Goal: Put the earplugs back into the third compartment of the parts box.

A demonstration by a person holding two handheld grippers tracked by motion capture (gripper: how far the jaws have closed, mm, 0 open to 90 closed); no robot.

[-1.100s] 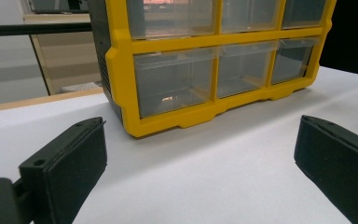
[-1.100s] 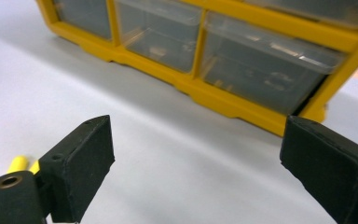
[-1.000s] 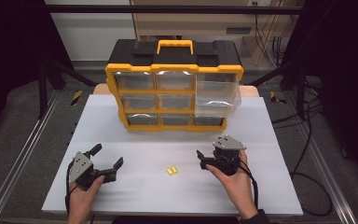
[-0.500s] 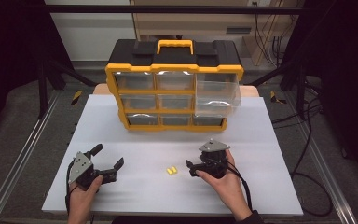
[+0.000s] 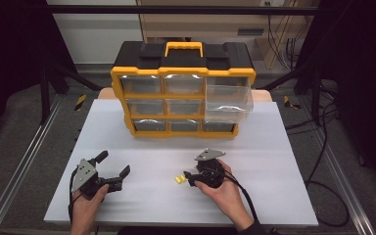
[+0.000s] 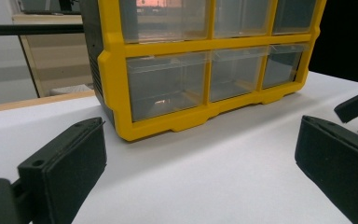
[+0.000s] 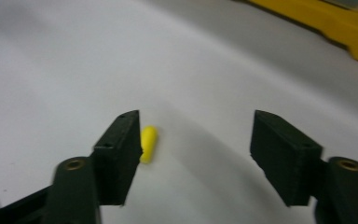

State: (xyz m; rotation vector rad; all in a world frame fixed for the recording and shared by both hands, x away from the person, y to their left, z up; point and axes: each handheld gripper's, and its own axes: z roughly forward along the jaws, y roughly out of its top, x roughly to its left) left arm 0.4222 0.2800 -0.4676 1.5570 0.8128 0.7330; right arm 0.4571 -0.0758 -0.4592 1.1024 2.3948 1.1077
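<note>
The small yellow piece (image 7: 148, 143) lies on the white tabletop (image 5: 284, 147), in front of the yellow drawer cabinet (image 5: 182, 88) and well apart from it. In the high view a pair of yellow pieces (image 5: 178, 179) rests just left of the right claw (image 5: 190, 178). That claw has come in from the right and down to them since a second ago, and its jaws have just been closing. They are not yet clenched: one jaw sits just beside the piece, the other stands off, and nothing is gripped. The pick-up looks imminent. The left claw (image 5: 113, 169) rests spread wide and released, near the front-left of the tabletop, holding nothing.
</note>
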